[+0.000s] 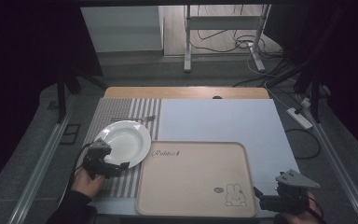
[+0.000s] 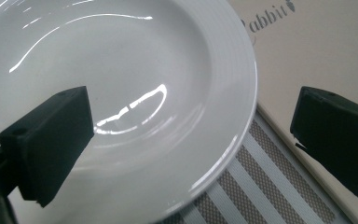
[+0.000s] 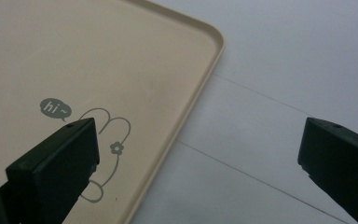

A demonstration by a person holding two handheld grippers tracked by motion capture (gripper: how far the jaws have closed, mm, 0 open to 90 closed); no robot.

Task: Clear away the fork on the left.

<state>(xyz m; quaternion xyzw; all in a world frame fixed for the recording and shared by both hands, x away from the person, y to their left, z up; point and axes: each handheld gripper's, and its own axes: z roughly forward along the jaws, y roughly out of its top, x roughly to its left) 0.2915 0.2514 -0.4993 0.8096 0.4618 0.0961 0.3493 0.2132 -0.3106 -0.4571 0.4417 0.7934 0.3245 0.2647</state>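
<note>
**A:** Hovering both grippers low over the table's near side. My left gripper (image 1: 114,167) sits at the near rim of the white plate (image 1: 126,139), jaws spread wide, one over the plate's bowl and the other over toward the beige tray (image 1: 193,177). Nothing between them but air.

**B:** Is a jaw touching the plate?

**A:** Can't tell. In the left gripper view the plate (image 2: 135,93) runs off the top and left edges, and the left-hand jaw covers part of its bowl. The striped placemat (image 2: 261,186) peeks out under the rim, with the tray (image 2: 317,51) just beside it; its script lettering is cut off at the top.

**B:** And the right?

**A:** My right gripper (image 1: 272,198) is at the tray's near right corner, jaws released and wide, gripping nothing. My hand behind it is cut off by the bottom edge in the high view.

**B:** What does its own camera add?

**A:** The right gripper view shows the tray's (image 3: 121,60) rabbit drawing (image 3: 105,154) with a "hi~" bubble, half hidden by my jaw, and faint seams across the white sheet (image 3: 279,84). From above, the rabbit (image 1: 235,195) is tiny, the bubble unreadable.
</note>
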